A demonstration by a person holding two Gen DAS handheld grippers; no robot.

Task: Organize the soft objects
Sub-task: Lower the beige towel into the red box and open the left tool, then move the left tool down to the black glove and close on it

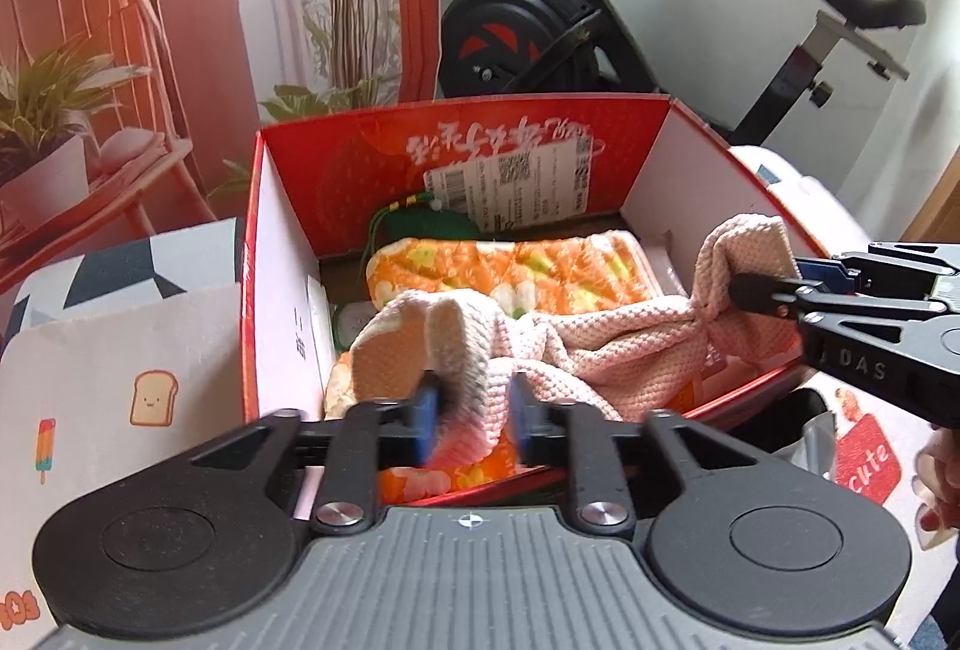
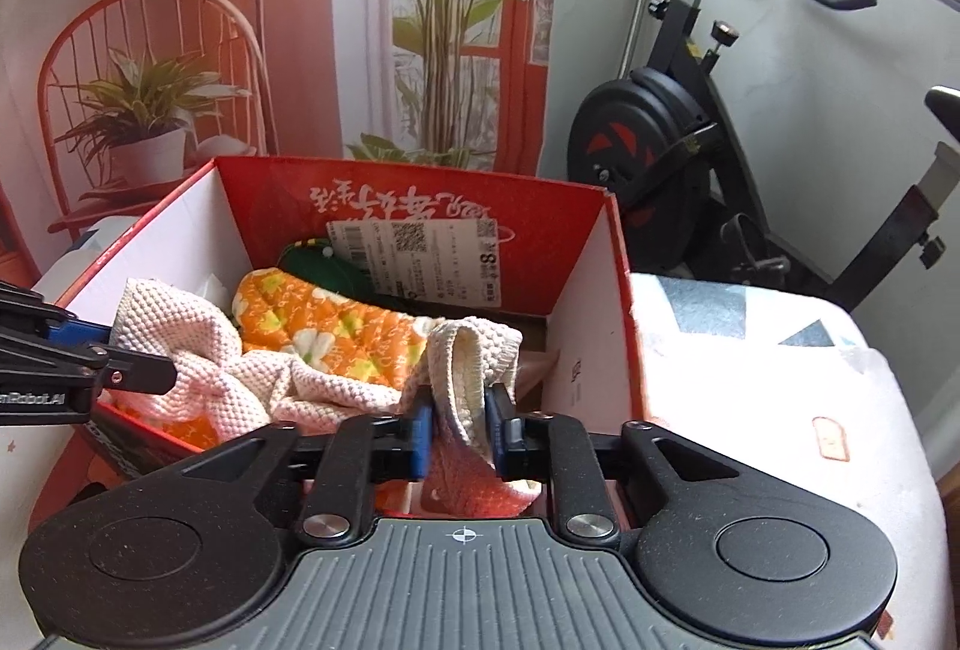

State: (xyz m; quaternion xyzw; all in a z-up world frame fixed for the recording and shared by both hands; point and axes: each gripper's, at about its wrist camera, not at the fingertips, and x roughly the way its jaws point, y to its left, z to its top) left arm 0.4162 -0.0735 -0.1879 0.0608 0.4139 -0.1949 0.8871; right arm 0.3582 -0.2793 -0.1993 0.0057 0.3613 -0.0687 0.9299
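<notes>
Pink towel (image 1: 600, 344) between slackened tools (image 1: 471, 416)

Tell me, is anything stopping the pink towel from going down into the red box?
Nothing visible blocks it. The pink towel already hangs inside the open red box, right above the orange flowery cloth. One towel end sits between the jaws of each hand-held gripper, left and right.
</notes>
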